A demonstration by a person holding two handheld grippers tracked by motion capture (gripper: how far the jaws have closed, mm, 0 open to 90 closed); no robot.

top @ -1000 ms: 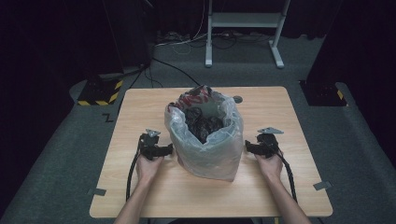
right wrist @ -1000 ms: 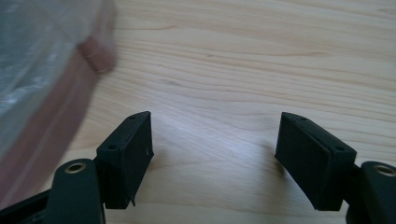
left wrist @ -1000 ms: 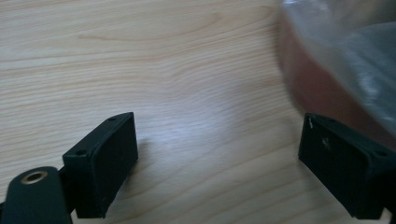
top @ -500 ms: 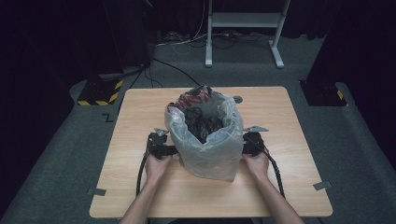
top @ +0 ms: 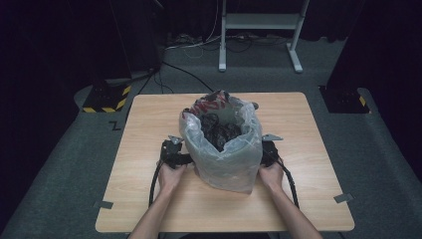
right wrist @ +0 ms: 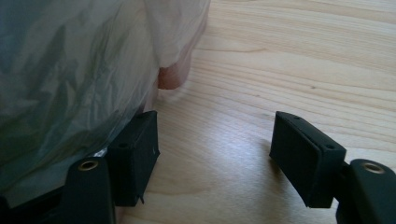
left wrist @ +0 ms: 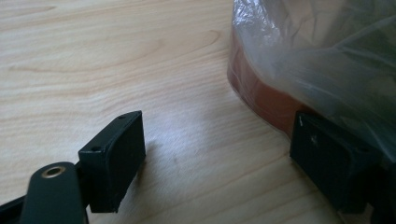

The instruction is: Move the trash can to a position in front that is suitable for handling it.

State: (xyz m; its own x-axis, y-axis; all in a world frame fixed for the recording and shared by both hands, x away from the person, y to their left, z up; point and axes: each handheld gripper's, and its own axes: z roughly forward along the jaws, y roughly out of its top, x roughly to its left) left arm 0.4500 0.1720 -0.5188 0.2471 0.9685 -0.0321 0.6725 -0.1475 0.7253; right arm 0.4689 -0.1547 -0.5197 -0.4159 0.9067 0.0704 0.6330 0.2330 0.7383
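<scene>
A clear plastic bag [top: 226, 149] stuffed with dark and red items stands upright in the middle of the wooden table [top: 298, 124]. My left gripper [top: 185, 158] rests on the table against the bag's left side, jaws open, its right jaw touching the plastic bag [left wrist: 327, 51] above a reddish-brown base. My right gripper [top: 263, 153] sits against the bag's right side, also open, its left jaw pressed under the plastic bag [right wrist: 70, 79]. Nothing lies between either pair of jaws. A person's hands hold both grippers.
The table stands on grey carpet. A metal stand [top: 259, 30] and cables lie on the floor beyond it. A black box with yellow-black tape [top: 107, 97] sits at the back left. Tape tabs [top: 344, 197] mark the front corners.
Both grippers have moved inward from the bag's sides until they touch it. The bag has stayed in place.
</scene>
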